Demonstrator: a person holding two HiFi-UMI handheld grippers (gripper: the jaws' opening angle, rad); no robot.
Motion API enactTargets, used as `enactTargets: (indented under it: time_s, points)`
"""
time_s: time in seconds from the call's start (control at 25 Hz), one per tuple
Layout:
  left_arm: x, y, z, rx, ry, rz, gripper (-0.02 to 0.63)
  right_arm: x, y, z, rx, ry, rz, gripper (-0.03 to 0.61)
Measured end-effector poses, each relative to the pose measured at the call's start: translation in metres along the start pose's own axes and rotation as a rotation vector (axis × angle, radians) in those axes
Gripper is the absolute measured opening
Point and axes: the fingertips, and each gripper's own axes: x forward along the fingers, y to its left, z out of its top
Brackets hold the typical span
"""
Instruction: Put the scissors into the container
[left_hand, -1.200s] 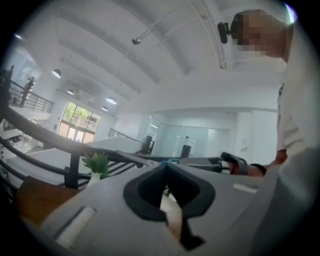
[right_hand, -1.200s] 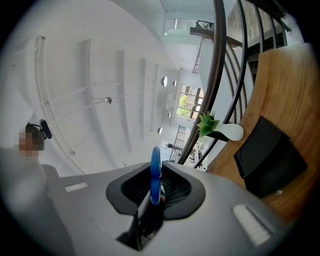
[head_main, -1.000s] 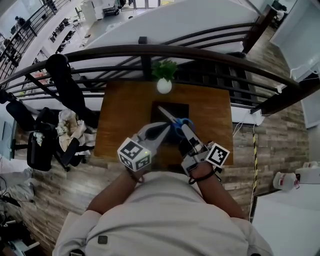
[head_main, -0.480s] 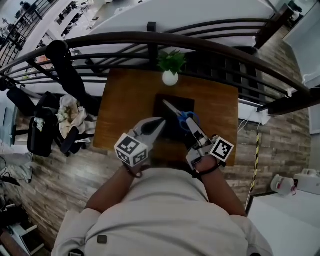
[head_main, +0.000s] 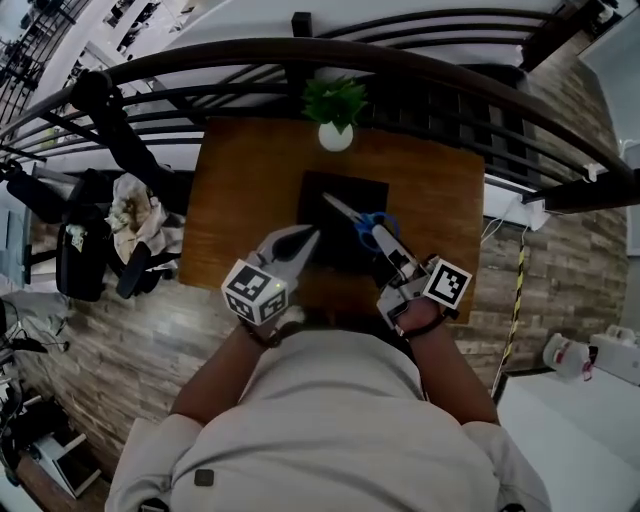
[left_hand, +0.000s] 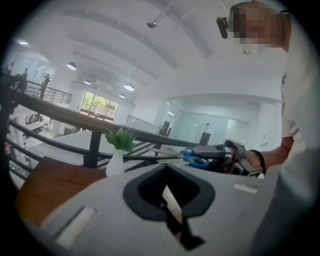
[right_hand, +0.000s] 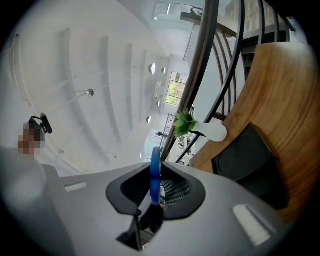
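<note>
The scissors (head_main: 362, 220) have blue handles and silver blades that point toward the far left. They hang over the black container (head_main: 340, 190) in the middle of the wooden table (head_main: 235, 180). My right gripper (head_main: 379, 236) is shut on the blue handle, which stands edge-on between the jaws in the right gripper view (right_hand: 155, 172). My left gripper (head_main: 311, 236) hovers at the container's near left corner, jaws together with nothing in them. From the left gripper view the scissors (left_hand: 194, 158) and the right gripper (left_hand: 220, 150) show to the right.
A small green plant in a white vase (head_main: 335, 128) stands at the table's far edge, just behind the container. A dark metal railing (head_main: 300, 55) runs behind the table. A chair with bags (head_main: 120, 235) sits left of the table.
The right gripper has carried the scissors a little to the right and farther over the container. The left gripper has stayed shut beside it. The head camera has shifted.
</note>
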Motion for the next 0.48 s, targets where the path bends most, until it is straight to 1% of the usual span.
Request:
enactTargets:
  time_s: [0.24,0.48]
  points:
    - [0.007,0.019,-0.027,-0.044,0.031,0.039,0.002,0.002,-0.039,-0.006,0.018,0.070,-0.046,0.058]
    - [0.013,0.038,-0.061,-0.086,0.081,0.064,0.002,0.009,-0.079,-0.018,0.062,0.136,-0.067,0.060]
